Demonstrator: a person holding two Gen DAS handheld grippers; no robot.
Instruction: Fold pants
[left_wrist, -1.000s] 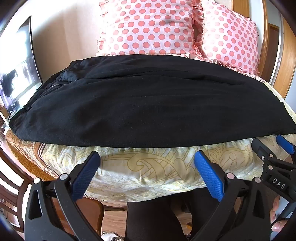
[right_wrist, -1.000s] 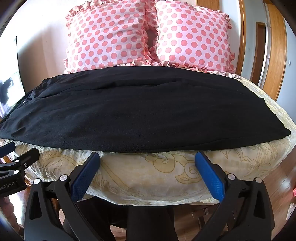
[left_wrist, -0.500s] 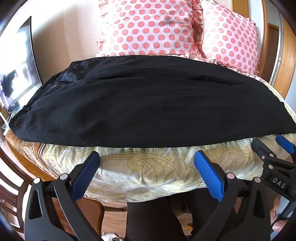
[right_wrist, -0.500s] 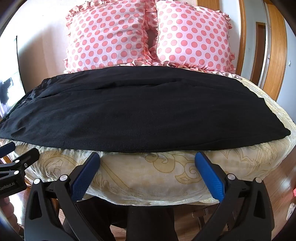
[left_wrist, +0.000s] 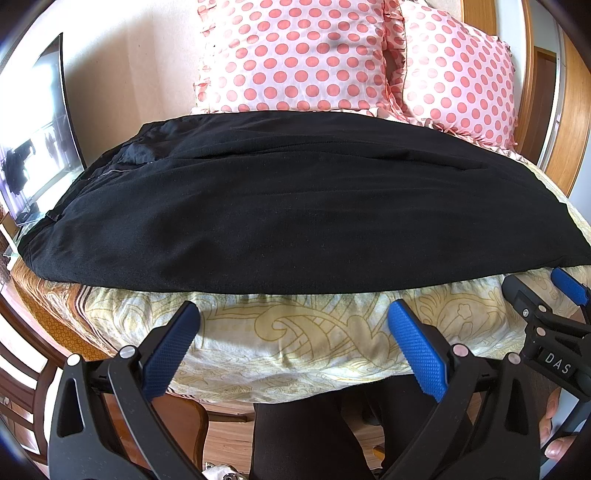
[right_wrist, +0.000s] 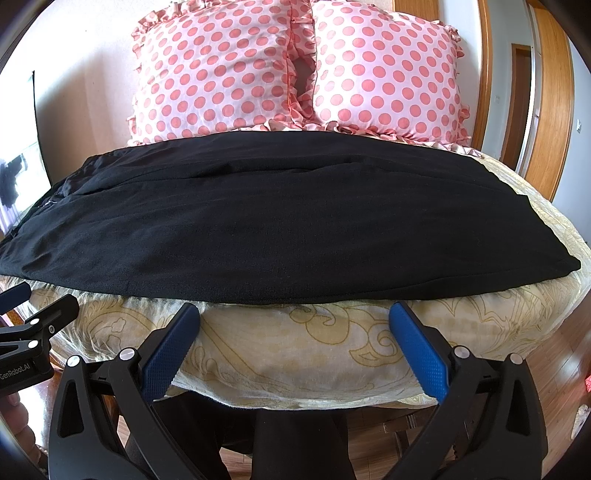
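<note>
At nine o'clock in the left wrist view a dark screen (left_wrist: 40, 122) leans by the wall. The black pants (left_wrist: 258, 206) lie flat across the bed (left_wrist: 295, 332), waist toward nine o'clock, legs toward three. The left claw (left_wrist: 293, 332) hangs at six o'clock, spread wide, gripping nothing, short of the pants' near edge. The right claw (right_wrist: 295, 332) is likewise wide and empty. Two polka-dot pillows (right_wrist: 295, 70) stand at twelve o'clock.

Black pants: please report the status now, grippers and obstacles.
Left gripper open, empty. Right gripper open, empty. Black pants flat across bed, ungripped. Pillows behind; nothing blocking.
</note>
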